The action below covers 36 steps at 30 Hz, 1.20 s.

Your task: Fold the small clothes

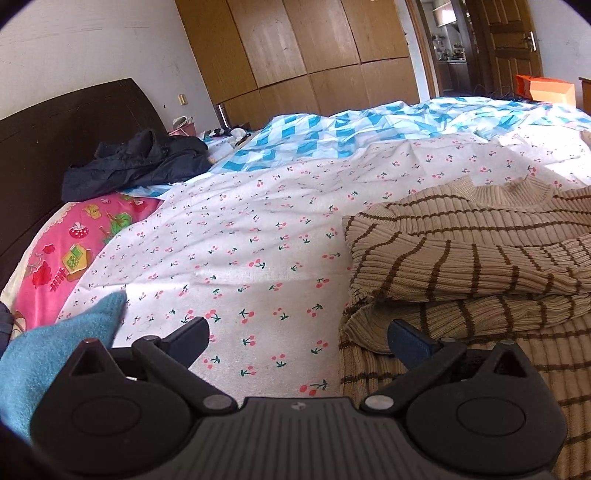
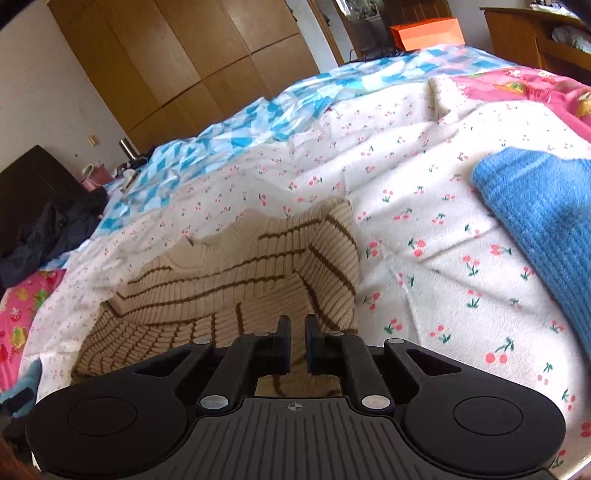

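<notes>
A beige ribbed sweater with brown stripes (image 1: 480, 258) lies partly folded on the cherry-print sheet (image 1: 240, 240), at the right of the left wrist view. My left gripper (image 1: 297, 338) is open and empty, just left of the sweater's lower edge. In the right wrist view the same sweater (image 2: 229, 280) lies ahead with one sleeve folded over its body. My right gripper (image 2: 297, 332) is shut on the sweater's near edge, with fabric pinched between the fingers.
A blue knit garment (image 2: 535, 214) lies right of the sweater; teal cloth (image 1: 48, 369) lies by my left gripper. A dark jacket (image 1: 133, 162) sits by the headboard (image 1: 37, 129). A pink pillow (image 1: 74, 251), blue checked quilt (image 1: 332, 129), wardrobe (image 1: 295, 48) and orange box (image 2: 428, 33) lie beyond.
</notes>
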{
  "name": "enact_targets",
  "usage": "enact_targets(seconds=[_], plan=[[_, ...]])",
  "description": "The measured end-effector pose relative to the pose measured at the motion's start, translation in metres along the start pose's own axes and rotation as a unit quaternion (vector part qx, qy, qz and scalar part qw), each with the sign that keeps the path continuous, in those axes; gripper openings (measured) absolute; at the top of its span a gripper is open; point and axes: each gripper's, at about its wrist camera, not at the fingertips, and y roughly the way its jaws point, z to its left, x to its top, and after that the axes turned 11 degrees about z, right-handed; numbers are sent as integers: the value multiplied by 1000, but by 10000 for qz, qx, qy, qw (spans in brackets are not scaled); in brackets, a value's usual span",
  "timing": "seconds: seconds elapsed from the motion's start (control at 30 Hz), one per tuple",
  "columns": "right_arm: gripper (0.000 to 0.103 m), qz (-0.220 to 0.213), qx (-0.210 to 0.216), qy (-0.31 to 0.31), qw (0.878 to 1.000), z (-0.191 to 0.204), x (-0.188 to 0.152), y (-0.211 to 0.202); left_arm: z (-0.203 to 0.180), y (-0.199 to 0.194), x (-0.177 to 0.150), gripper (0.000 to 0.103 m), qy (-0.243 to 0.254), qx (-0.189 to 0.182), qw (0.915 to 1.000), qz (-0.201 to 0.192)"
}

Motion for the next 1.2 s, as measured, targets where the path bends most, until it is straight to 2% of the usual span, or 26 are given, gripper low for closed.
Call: enact_targets(seconds=[0.2,0.27,0.3,0.33,0.43,0.6,0.77,0.87,1.07,1.2], plan=[[11,6,-99,-26,9999,1,36,33,-7,-7,12,103,-18,-4,9996,-274],[8,74,-282,243,9993,-11,44,53,-11,4,12,103,61,35,9998,-163],[2,131,-337,384,9986,-19,47,61,-12,11,12,103,100,39,9999,-11],[2,176,-321,493,9981,-23,48,66,-14,19,11,103,145,31,9997,193],[7,167,-278,426,9986,-22,46,62,-10,28,3,103,72,-41,9990,442],[11,123,-339,3,9993,-8,35,39,2,9,-8,103,-28,-91,9995,313],[12,512,87,-165,9985,3,4,4,21,-16,-27,103,0,-381,9982,458],[18,894,275,-304,9951,10,-26,-26,31,-35,-47,103,216,-582,9958,680],[21,1738,140,-595,9829,18,-88,-81,50,-68,-87,103,503,-860,9873,1241],[28,2170,-66,-597,9743,17,-120,-103,58,-83,-106,103,543,-938,9822,1534]])
